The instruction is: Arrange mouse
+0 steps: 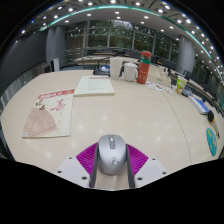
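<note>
A grey computer mouse [111, 153] sits between my gripper's [111, 160] two fingers, its nose pointing away from me. Both magenta pads [87, 157] press against its sides, so the fingers are shut on it. The mouse is over the near edge of a light wooden table [120, 110]; I cannot tell whether it rests on the table or is held just above it.
A magazine with a pink cover [48, 113] lies to the left. A white booklet [95, 86] lies beyond. A white jug [129, 71] and an orange container [144, 67] stand at the far side. Small items and a teal disc [211, 141] line the right edge.
</note>
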